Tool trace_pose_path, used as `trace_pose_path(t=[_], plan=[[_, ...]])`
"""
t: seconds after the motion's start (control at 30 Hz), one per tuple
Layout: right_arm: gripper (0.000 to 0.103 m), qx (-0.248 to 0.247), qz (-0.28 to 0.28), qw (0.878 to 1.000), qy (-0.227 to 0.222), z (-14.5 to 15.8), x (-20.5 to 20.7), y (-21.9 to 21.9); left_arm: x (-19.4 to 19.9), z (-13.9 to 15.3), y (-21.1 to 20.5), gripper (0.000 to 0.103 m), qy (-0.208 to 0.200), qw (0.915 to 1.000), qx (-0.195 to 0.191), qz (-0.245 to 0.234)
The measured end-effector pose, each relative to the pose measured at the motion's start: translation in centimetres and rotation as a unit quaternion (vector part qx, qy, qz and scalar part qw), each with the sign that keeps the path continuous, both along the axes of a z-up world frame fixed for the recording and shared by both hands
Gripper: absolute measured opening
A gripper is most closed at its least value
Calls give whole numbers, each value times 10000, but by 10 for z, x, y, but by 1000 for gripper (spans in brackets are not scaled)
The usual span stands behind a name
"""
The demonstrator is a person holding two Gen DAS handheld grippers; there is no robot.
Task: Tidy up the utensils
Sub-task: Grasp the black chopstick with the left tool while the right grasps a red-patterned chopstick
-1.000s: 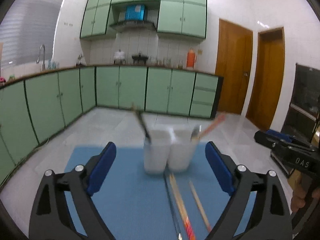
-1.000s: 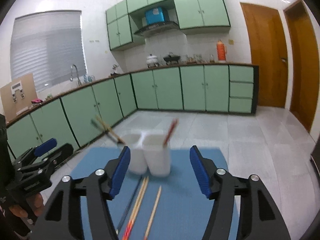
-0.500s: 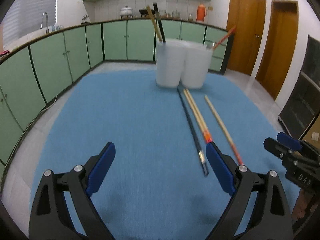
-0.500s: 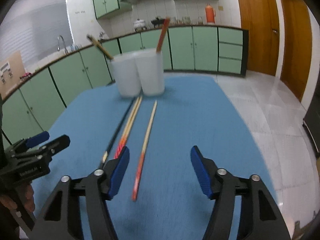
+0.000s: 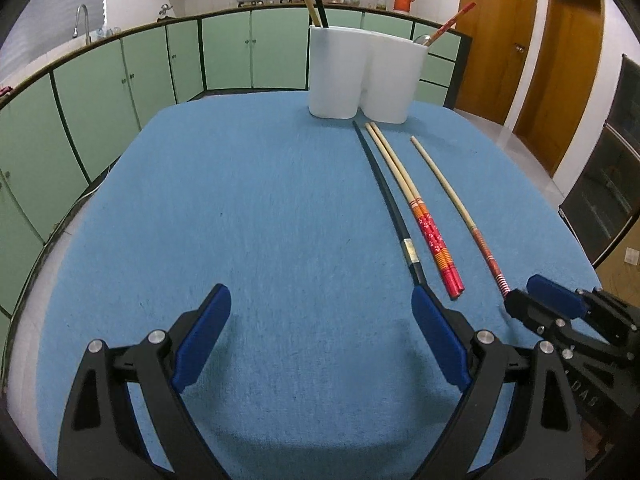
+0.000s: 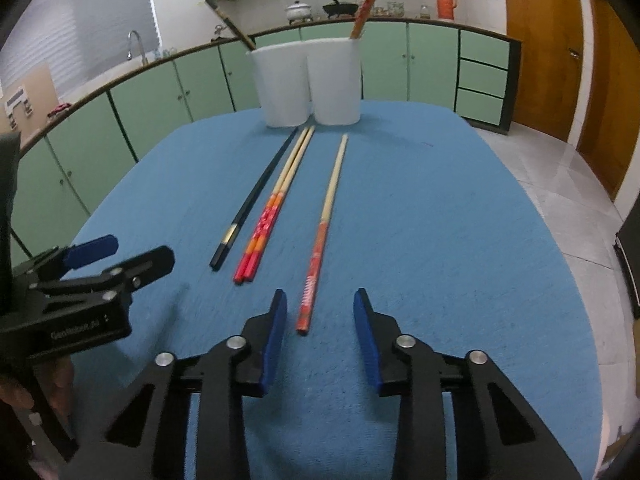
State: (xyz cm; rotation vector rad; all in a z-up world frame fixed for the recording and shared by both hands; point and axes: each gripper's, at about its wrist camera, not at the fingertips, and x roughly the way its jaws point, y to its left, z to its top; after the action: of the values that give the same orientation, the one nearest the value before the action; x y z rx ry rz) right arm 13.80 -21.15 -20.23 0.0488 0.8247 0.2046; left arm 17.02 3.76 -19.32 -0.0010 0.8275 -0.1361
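Right claw [image 6: 320,308] closing around lone red-ended chopstick [image 6: 322,236], pads not touching yet; left claw [image 5: 322,308] hovering spread, empty.

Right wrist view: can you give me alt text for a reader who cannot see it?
The right gripper, jaws closing, points at the red end of a single chopstick on a blue mat, not yet gripping it. Left of it lie a red-ended pair and a black chopstick, before a white holder.

Green cabinets [image 6: 432,64] along wall; orange thermos [image 6: 446,1], white pot [image 6: 298,10], maybe dark pan [image 6: 340,9] on counter; wooden door [image 5: 560,72].
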Motion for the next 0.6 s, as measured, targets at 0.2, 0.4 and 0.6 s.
trace_pose_path(t=[0.2,0.4,0.6], plan=[[26,-122,0,9999,-7,-1,1,2,1,-3,-6,89,49,10000,36,-26],[6,-322,-31,9995,-43,-2,2,3,1,-3,-13,89,39,9999,97,-100],[6,-264,-256,9993,-46,-1,5,-9,2,-4,-22,83,61,9997,85,-214]])
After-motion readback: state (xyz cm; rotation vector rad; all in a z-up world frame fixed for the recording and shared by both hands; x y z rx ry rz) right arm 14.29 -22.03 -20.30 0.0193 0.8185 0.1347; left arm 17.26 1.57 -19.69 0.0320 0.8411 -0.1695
